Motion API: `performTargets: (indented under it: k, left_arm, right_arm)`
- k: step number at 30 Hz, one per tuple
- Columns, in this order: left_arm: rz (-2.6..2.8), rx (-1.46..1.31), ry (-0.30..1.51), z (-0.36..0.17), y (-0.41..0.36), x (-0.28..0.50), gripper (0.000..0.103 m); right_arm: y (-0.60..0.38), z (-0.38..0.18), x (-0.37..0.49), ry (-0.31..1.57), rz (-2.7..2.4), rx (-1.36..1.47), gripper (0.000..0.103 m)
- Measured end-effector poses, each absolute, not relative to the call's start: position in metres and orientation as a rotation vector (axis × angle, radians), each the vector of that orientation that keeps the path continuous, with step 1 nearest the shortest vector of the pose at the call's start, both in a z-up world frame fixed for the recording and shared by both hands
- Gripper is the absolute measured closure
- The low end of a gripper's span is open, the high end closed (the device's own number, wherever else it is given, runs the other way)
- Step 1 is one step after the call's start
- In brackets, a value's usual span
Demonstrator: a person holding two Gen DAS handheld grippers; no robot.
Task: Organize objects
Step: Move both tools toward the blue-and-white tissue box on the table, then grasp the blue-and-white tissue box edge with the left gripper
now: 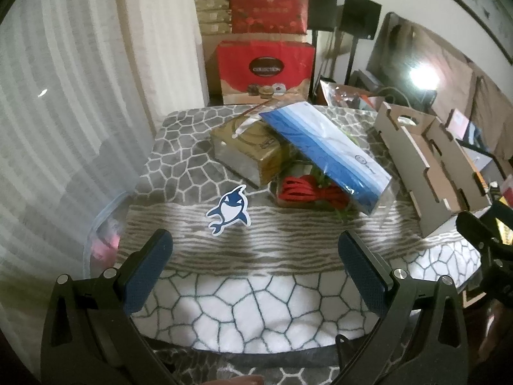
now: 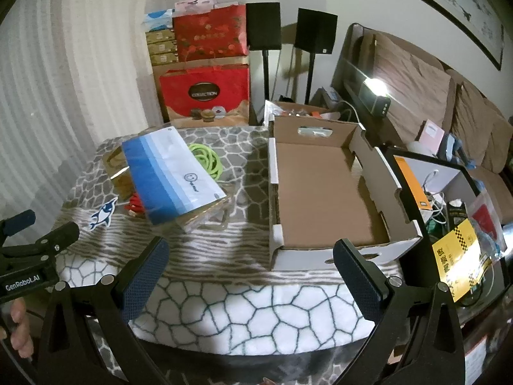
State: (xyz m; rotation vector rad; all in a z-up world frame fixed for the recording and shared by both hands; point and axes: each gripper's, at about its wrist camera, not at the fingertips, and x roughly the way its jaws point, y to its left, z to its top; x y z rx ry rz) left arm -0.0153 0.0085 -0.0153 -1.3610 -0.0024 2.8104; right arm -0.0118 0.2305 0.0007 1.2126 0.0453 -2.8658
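Nothing is stowed yet: the cardboard tray (image 2: pixel 323 192) sits empty. The blue pouch (image 1: pixel 323 152), tissue box (image 1: pixel 247 150), red cord (image 1: pixel 304 189) and shark sticker (image 1: pixel 228 207) lie beside it on the table (image 1: pixel 256 304). The left gripper (image 1: pixel 255 272) and right gripper (image 2: pixel 250 276) gape empty.

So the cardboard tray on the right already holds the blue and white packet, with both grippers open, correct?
Not quite: the cardboard tray is empty in the right wrist view. The blue and white packet lies on the pile beside it. Both the left gripper and right gripper are open.
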Motion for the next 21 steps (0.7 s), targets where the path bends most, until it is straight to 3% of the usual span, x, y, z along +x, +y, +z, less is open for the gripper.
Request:
performTargets:
  k: [12, 21]
  left_arm:
    - [2.764, -1.343, -0.033, -0.018, 0.012, -0.054, 0.0]
    - [2.673, -1.346, -0.168, -0.021, 0.009, -0.087, 0.0]
  right_arm:
    - [0.276, 0.0, -0.039, 0.047, -2.963, 1.255, 0.0]
    - [0.333, -0.004, -0.064, -0.013, -3.008, 1.332, 0.0]
